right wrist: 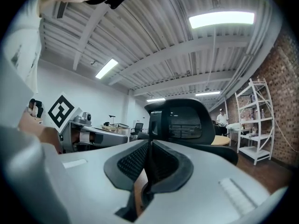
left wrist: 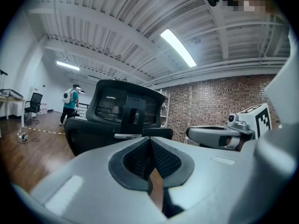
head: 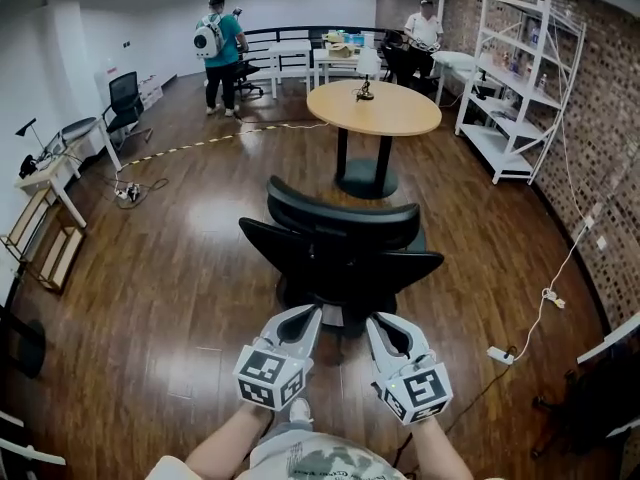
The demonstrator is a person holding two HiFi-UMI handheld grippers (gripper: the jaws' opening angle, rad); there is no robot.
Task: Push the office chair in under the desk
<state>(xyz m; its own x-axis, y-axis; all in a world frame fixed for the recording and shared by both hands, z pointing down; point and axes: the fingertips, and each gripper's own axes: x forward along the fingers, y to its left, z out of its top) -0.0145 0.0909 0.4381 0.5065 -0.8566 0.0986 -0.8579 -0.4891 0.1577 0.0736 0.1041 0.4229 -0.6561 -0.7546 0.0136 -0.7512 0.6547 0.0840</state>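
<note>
A black office chair (head: 340,243) stands on the wooden floor with its back toward me. Beyond it is a round wooden desk (head: 373,108) on a black pedestal, with floor showing between the two. My left gripper (head: 305,316) and right gripper (head: 377,323) are side by side just behind the chair's back, both shut with nothing between the jaws. In the left gripper view the chair (left wrist: 126,108) rises right past the shut left gripper (left wrist: 149,141). The right gripper view shows the chair's headrest (right wrist: 184,120) close ahead of the right gripper (right wrist: 149,146). I cannot tell whether either touches the chair.
White shelving (head: 515,78) lines the brick wall at the right. A white cable with a power strip (head: 500,354) lies on the floor at the right. Two people (head: 222,48) stand far back. Another chair (head: 125,103) and a small table (head: 50,168) are at the left.
</note>
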